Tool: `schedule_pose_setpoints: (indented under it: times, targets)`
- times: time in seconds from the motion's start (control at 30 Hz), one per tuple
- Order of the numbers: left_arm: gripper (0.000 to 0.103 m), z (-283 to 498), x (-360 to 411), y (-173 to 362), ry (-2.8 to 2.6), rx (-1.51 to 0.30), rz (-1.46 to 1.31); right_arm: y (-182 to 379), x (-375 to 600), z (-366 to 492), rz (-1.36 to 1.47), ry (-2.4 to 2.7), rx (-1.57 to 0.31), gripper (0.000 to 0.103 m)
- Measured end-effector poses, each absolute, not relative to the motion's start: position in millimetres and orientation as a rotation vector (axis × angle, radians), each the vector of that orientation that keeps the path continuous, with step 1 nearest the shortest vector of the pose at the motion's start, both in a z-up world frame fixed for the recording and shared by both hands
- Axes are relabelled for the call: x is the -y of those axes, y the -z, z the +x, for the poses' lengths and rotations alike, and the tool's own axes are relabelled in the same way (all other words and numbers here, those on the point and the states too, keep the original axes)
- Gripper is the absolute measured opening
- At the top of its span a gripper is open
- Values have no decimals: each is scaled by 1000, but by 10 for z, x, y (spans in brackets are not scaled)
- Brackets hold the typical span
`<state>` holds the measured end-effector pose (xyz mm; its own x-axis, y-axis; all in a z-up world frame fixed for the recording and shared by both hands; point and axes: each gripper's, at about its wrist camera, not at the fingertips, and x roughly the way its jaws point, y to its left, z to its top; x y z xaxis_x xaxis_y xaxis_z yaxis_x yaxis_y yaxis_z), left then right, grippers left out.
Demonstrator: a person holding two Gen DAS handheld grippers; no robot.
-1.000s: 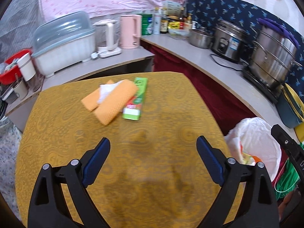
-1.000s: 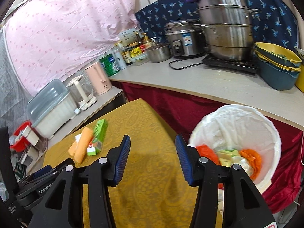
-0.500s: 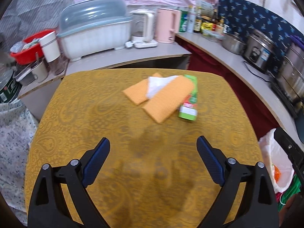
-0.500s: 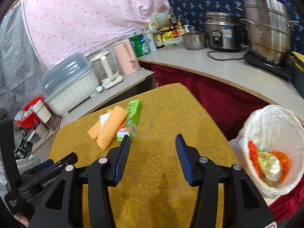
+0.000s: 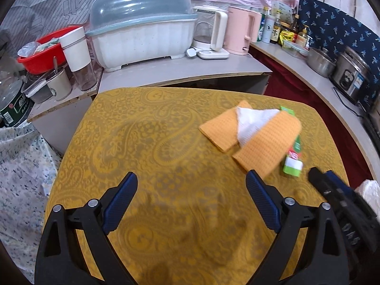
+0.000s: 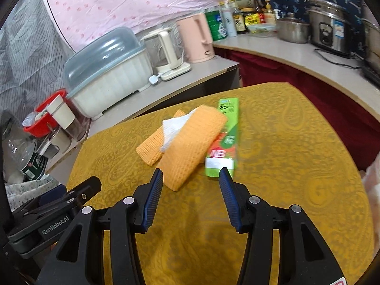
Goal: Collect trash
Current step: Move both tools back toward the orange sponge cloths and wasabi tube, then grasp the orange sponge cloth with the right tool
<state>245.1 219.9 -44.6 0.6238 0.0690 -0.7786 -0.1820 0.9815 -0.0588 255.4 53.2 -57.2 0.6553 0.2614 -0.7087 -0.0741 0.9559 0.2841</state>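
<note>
Both grippers have swung from the bin toward the trash. The left gripper (image 5: 190, 201) hangs wide open and empty over the yellow patterned desk (image 5: 142, 142); rightward, the right gripper (image 6: 191, 190), half open and empty, nears the orange waffle cloth (image 6: 187, 147), crumpled white tissue (image 6: 173, 128) and green carton (image 6: 223, 142).

The right gripper (image 6: 191, 178) hangs with jaws apart and empty. Just ahead lie a folded orange waffle-weave cloth (image 6: 187, 147) and a green cardboard box (image 6: 224, 137), touching.

Bare yellow tablecloth (image 5: 147, 147) fills the left and lower frame. At centre right, the orange cloth (image 5: 266, 147), tissue (image 5: 251, 123) and green box (image 5: 293, 163) block it.
</note>
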Motion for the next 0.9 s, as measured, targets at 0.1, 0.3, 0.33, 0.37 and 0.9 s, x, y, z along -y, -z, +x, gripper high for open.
schedule_pose_setpoints:
  times: [0.1, 0.3, 0.33, 0.37, 0.9]
  targets:
    - [88, 2595, -2312, 495, -146, -887, -147, 727, -702, 2726, 238, -212, -870, 48]
    - [88, 2802, -2456, 574, -153, -886, -163, 1030, -894, 2998, 239, -210, -927, 48]
    - [88, 2825, -2471, 583, -153, -886, -165, 1060, -897, 3029, 243, -208, -931, 44]
    - [88, 2845, -2480, 596, -152, -887, -168, 1099, -899, 3064, 252, -209, -939, 39]
    - [88, 2967, -2031, 724, -93, -915, -137, 860, -209, 2758, 339, -165, -864, 9]
